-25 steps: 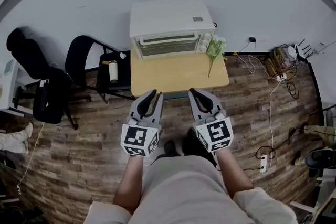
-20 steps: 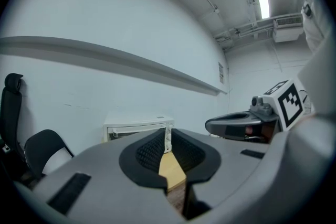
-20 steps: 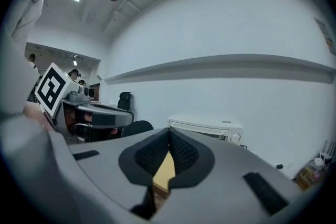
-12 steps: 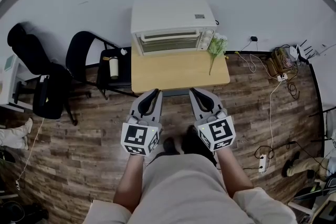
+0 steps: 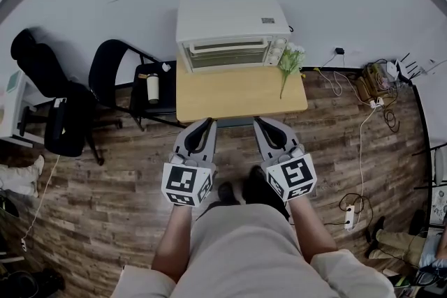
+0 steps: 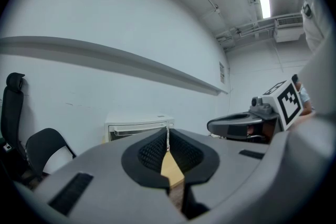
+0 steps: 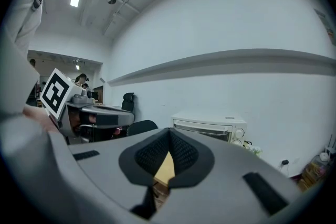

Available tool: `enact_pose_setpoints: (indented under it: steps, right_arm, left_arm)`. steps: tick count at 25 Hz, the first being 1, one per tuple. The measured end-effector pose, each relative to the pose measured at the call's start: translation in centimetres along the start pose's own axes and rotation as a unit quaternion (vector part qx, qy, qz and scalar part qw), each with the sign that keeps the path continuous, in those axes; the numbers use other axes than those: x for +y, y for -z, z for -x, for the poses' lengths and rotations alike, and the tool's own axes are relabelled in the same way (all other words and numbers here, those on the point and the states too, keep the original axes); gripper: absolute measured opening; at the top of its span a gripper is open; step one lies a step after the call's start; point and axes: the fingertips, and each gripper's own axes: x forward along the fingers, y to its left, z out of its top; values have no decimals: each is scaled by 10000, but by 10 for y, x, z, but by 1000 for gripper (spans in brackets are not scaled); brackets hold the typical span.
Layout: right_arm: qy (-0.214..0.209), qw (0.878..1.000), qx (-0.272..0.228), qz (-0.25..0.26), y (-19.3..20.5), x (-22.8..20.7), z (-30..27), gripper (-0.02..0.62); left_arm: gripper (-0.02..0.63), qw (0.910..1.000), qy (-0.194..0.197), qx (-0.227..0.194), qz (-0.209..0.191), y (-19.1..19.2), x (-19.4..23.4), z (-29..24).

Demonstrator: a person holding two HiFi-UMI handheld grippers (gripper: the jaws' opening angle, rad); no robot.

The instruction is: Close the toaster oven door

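Note:
A white toaster oven (image 5: 230, 28) stands at the back of a small wooden table (image 5: 241, 98), against the wall. Its glass door (image 5: 229, 56) stands upright against the oven front, handle at the top. My left gripper (image 5: 207, 123) and right gripper (image 5: 260, 122) hover side by side over the floor, just short of the table's near edge and well away from the oven. Both are shut with nothing between the jaws. The left gripper view shows the left gripper (image 6: 167, 135) with the toaster oven (image 6: 137, 127) beyond it; the right gripper view shows the right gripper (image 7: 169, 137) and the toaster oven (image 7: 209, 127).
A bunch of white flowers (image 5: 288, 63) lies at the table's back right corner. Black chairs (image 5: 112, 77) stand to the left, one carrying a pale bottle (image 5: 153, 88). Cables and a power strip (image 5: 351, 216) lie on the wooden floor at the right.
Only the head view has drifted a little, so the table and oven sit slightly further right. Both grippers keep their places.

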Motion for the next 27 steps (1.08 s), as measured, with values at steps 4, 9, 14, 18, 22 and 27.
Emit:
enact_pose_setpoints:
  steps: [4, 9, 14, 18, 22, 27]
  right_arm:
    - [19, 10000, 9, -19, 0, -1, 2, -2]
    - [22, 10000, 5, -46, -2, -4, -1, -2]
    - [24, 10000, -16, -38, -1, -3, 1, -2]
    - [32, 10000, -17, -41, -1, -5, 1, -2]
    - [35, 10000, -20, -27, -2, -7, 0, -2]
    - [27, 10000, -9, -28, -1, -8, 2, -2]
  left_arm:
    - [17, 10000, 23, -3, -6, -1, -2, 0]
    - [17, 10000, 47, 19, 0, -1, 0, -5]
    - [17, 10000, 69, 15, -6, 0, -2, -6]
    - [17, 10000, 77, 37, -7, 1, -2, -8]
    - [18, 9999, 97, 42, -2, 1, -2, -10]
    - [17, 9999, 115, 42, -7, 1, -4, -12]
